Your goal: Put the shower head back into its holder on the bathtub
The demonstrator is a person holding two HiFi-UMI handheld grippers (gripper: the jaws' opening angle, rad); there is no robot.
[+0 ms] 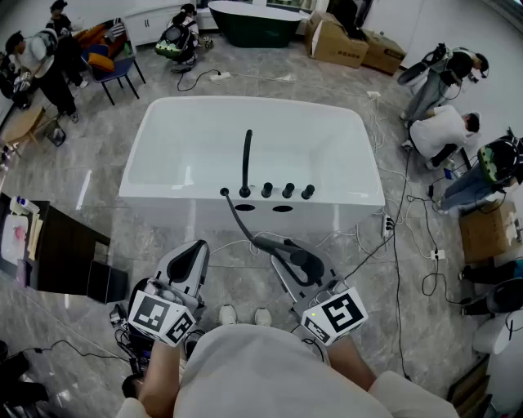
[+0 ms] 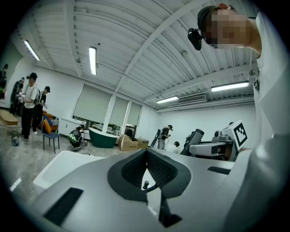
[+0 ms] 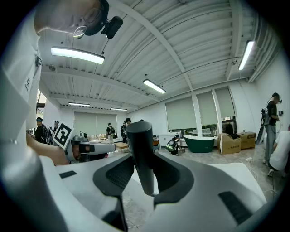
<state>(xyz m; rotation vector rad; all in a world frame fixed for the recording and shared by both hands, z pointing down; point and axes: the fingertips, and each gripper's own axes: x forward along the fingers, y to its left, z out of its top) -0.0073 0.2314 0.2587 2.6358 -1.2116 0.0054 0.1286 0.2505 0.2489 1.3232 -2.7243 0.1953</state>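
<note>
The white bathtub [image 1: 163,131] stands ahead of me, with a black spout [image 1: 247,159] and three knobs [image 1: 288,190] on its near rim. A black hose [image 1: 239,220] runs from the holder [image 1: 225,193] left of the spout down to the black shower head [image 1: 301,256]. My right gripper [image 1: 288,260] is shut on the shower head's handle [image 3: 139,145], short of the tub and level with it. The handle stands upright between the right gripper's [image 3: 141,172] pads. My left gripper [image 1: 198,246] hangs beside it, shut and empty, its jaw tips touching in the left gripper view [image 2: 146,153].
Cables and a power strip [image 1: 387,222] trail over the tiled floor right of the tub. A dark cabinet [image 1: 57,253] stands at the left. Several people [image 1: 445,131] crouch or stand around the room. Cardboard boxes [image 1: 347,41] and a green tub [image 1: 253,23] sit at the back.
</note>
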